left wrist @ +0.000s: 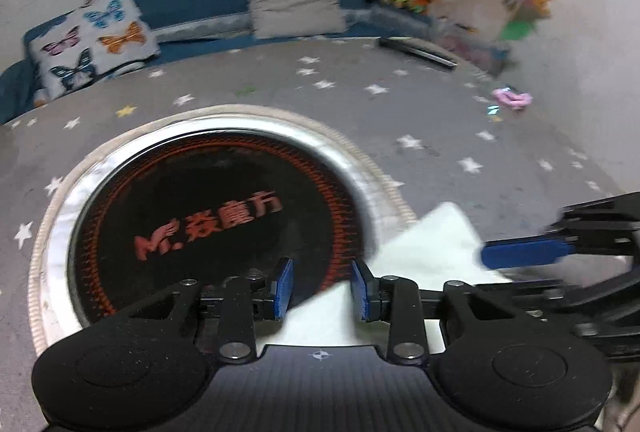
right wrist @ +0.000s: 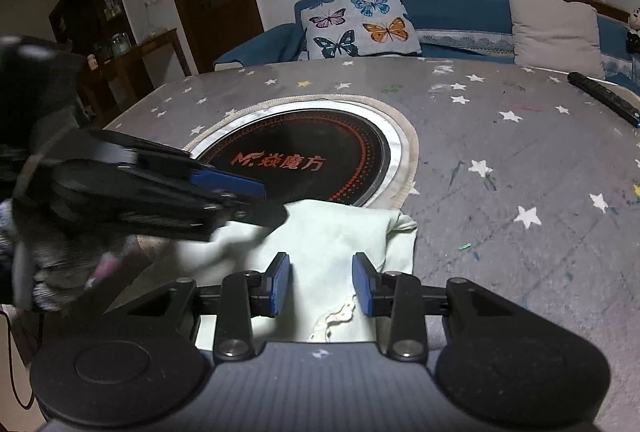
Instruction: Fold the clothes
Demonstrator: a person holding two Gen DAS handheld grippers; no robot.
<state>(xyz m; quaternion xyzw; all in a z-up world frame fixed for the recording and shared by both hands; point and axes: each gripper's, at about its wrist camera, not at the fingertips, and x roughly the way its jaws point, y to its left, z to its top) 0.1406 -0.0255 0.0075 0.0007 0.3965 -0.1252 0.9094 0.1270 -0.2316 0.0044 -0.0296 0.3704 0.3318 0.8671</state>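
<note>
A pale green garment point(right wrist: 332, 244) with a lace trim lies folded on the grey star-patterned table at the near edge, partly over the rim of the round black cooktop point(right wrist: 304, 156). It also shows in the left wrist view point(left wrist: 424, 256). My right gripper point(right wrist: 321, 286) is open, its blue pads either side of the cloth just above it. My left gripper point(left wrist: 321, 290) is open, over the garment's left edge. In the right wrist view the left gripper point(right wrist: 256, 200) reaches in from the left with its tip on the cloth.
The cooktop point(left wrist: 216, 224) has a red logo and a white braided rim. A black remote point(right wrist: 604, 98) lies at the far right of the table. A blue sofa with a butterfly cushion point(right wrist: 360, 20) stands behind. A pink object point(left wrist: 512, 98) lies near the wall.
</note>
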